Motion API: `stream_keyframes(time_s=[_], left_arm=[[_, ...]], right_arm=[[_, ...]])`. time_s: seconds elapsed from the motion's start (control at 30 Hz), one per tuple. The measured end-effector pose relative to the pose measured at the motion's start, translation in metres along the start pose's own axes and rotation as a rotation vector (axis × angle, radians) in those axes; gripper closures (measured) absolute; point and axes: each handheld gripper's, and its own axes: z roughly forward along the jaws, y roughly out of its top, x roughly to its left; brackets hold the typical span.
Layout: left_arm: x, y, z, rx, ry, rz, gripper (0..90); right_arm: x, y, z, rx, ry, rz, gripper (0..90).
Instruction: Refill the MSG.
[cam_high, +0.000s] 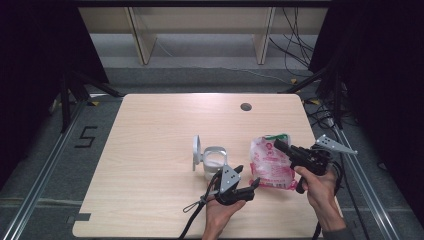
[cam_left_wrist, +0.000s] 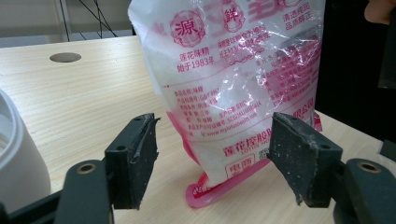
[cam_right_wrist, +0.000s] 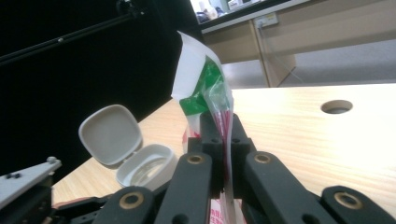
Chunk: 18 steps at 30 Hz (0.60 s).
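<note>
Currently the right gripper (cam_right_wrist: 223, 154) is clenched on the top edge of the pink-printed seasoning bag (cam_high: 271, 162), which stands on the counter (cam_high: 150, 150) at lower right of centre in the high view. Its green-and-white corner rises above the closed jaws in the right gripper view. The left gripper (cam_left_wrist: 212, 161) is released: its jaws stand apart on either side of the bag's lower end, pads clear of the plastic. A white container (cam_high: 214, 161) with its hinged lid up sits just left of the bag.
</note>
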Motion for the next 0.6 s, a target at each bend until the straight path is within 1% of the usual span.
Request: stream_keyframes(time_s=[0.03,0.07,0.1,0.13,0.17,0.2,0.23,0.27,0.3,0.33,0.37,0.4,0.43,0.47,0.5,0.57,0.6], left_arm=[[-0.001,0.000,-0.001,-0.001,-0.010,0.006,31.6],[-0.002,0.000,-0.002,-0.006,-0.009,0.005,31.6],[-0.002,0.001,-0.004,-0.005,-0.011,0.012,31.5],[-0.001,0.003,-0.005,-0.007,-0.020,0.043,31.5],[-0.001,0.003,-0.006,-0.009,-0.019,0.034,31.2],[-0.003,0.004,-0.008,-0.012,-0.007,0.008,30.6],[-0.002,0.005,-0.009,-0.005,0.000,0.016,29.6],[-0.002,0.005,-0.009,-0.017,-0.002,0.013,29.3],[-0.001,0.006,-0.011,-0.006,-0.005,0.037,29.4],[0.000,0.007,-0.012,-0.006,-0.011,0.054,29.4],[0.000,0.008,-0.012,-0.007,-0.013,0.051,29.4],[-0.002,0.007,-0.013,-0.006,-0.007,0.022,29.3],[-0.002,0.007,-0.013,-0.008,-0.009,0.022,29.3],[-0.002,0.008,-0.013,-0.008,-0.010,0.021,29.2],[-0.002,0.008,-0.013,-0.007,-0.007,0.019,29.1],[-0.002,0.008,-0.014,-0.002,-0.007,0.022,29.1],[-0.002,0.007,-0.014,0.002,-0.007,0.021,29.0]], right_arm=[[-0.001,-0.001,-0.002,0.003,-0.005,0.020,90.0],[-0.003,-0.001,-0.003,0.001,-0.016,0.016,90.0],[-0.004,-0.002,-0.004,0.003,-0.018,0.023,90.0],[-0.006,-0.003,-0.005,0.001,-0.024,0.005,90.0],[-0.006,-0.004,-0.006,0.006,-0.031,0.023,90.0],[-0.008,-0.004,-0.007,0.005,-0.033,0.013,90.0],[-0.009,-0.005,-0.007,0.001,-0.035,0.005,90.0],[-0.011,-0.006,-0.008,-0.005,-0.033,0.008,90.0],[-0.012,-0.006,-0.009,-0.004,-0.037,0.013,90.0],[-0.013,-0.007,-0.009,-0.003,-0.042,0.017,90.0],[-0.013,-0.008,-0.010,0.003,-0.049,0.036,90.0],[-0.017,-0.009,-0.010,-0.001,-0.055,0.008,90.0],[-0.018,-0.010,-0.011,0.002,-0.055,0.019,90.0],[-0.019,-0.011,-0.011,0.000,-0.055,0.018,90.0],[-0.019,-0.012,-0.013,0.006,-0.064,0.036,90.0],[-0.022,-0.013,-0.014,0.003,-0.068,0.029,90.0],[-0.023,-0.014,-0.015,0.003,-0.074,0.035,90.0]])
